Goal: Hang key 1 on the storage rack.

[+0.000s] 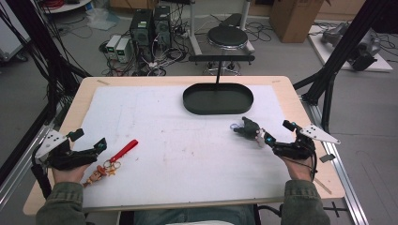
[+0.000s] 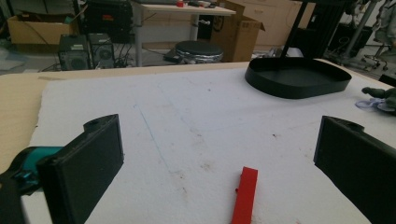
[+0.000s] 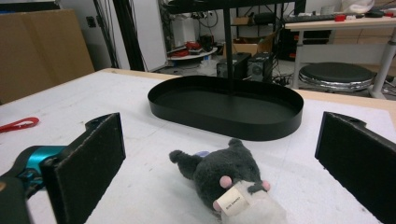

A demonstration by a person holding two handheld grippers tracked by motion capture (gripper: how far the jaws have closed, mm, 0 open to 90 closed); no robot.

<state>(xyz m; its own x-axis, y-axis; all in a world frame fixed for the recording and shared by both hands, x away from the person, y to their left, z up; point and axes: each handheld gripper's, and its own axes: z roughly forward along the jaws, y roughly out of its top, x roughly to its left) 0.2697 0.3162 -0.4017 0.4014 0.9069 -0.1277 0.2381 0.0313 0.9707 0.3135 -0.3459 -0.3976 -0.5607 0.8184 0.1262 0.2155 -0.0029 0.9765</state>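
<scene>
Two grippers rest at the near corners of a wide tabletop point(image 1: 70, 101) covered by a white foam sheet point(image 1: 178, 140), which probably cushions the small things laid on it. Toward the far edge sits a black oval tray point(image 1: 218, 99) with a T-shaped stand rising behind its rim, likely the place where the items are meant to end up, either in the dish or hung from the bar.

The left gripper point(image 1: 91, 150) lies low at the near left, its fingers point(image 2: 88, 163) spread wide with nothing between them. It points at a keychain point(image 1: 110, 161) with a red strap and a small figure charm, lying flat just in front of it; in the left gripper view the strap's red end point(image 2: 245, 193) sits between the open fingers, so the approach looks lined up for a pinch.

The right gripper point(image 1: 277, 136) at the near right is likewise wide open and empty. Just ahead of it lies a small grey plush toy point(image 3: 224, 179) on its side, a paper tag facing the camera, near the tray but apart from it, framed between the fingers point(image 3: 91, 161) for a grasp.
</scene>
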